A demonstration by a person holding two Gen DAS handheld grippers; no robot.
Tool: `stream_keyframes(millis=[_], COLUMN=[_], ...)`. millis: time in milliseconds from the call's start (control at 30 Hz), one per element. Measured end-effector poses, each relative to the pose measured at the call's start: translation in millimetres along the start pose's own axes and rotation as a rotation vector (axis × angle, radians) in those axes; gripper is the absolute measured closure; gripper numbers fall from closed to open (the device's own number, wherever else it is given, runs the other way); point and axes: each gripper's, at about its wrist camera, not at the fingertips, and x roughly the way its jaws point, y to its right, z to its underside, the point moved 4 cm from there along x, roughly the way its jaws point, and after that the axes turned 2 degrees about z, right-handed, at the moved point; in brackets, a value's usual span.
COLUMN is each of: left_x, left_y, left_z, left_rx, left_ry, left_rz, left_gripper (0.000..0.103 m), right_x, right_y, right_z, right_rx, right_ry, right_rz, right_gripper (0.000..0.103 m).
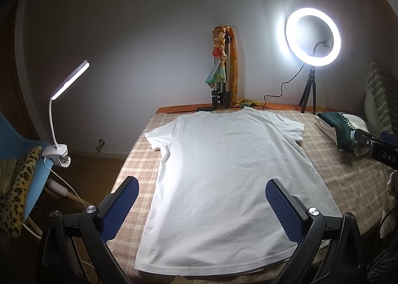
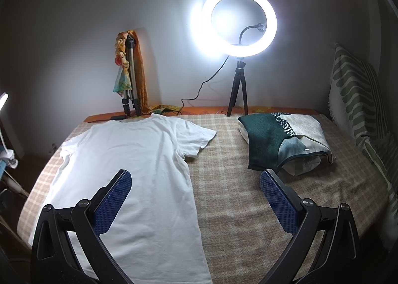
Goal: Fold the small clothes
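Observation:
A white T-shirt point(image 1: 223, 174) lies flat and spread out on the checked beige blanket point(image 1: 348, 174), collar toward the far wall, both short sleeves out to the sides. My left gripper point(image 1: 202, 185) hovers open above the shirt's lower half, near the hem, with nothing between its blue pads. In the right wrist view the same T-shirt point(image 2: 139, 164) fills the left part of the bed. My right gripper point(image 2: 196, 179) is open over the shirt's right side edge and the bare blanket point(image 2: 248, 209). Part of the right gripper point(image 1: 380, 152) shows at the left wrist view's right edge.
A folded pile of green and beige clothes point(image 2: 281, 139) lies at the right. A lit ring light on a tripod point(image 2: 238, 22) and a folded tripod with a scarf point(image 2: 129, 72) stand at the back. A clip lamp point(image 1: 67, 80) and blue chair point(image 1: 27, 159) are left of the bed.

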Motion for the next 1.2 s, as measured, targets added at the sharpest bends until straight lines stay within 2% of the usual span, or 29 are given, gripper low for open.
stream_keyframes(millis=[833, 1100, 1200], left_x=[-1.9, 3.5, 7.6], left_y=[-13.8, -33.5, -44.5], left_z=[5.9, 15.7, 22.7], left_rx=[-0.008, -0.036, -0.053], left_ry=[-0.015, -0.057, -0.085], left_rz=[-0.029, -0.031, -0.035], left_gripper=[0.000, 0.001, 0.006], right_x=[2.4, 6.8, 8.5], right_y=[-7.4, -22.3, -27.8], right_z=[1.3, 2.3, 1.9], right_rx=[-0.007, -0.028, -0.035], right_ry=[-0.003, -0.011, -0.011], right_rz=[-0.001, -0.016, -0.027], right_gripper=[0.000, 0.000, 0.000])
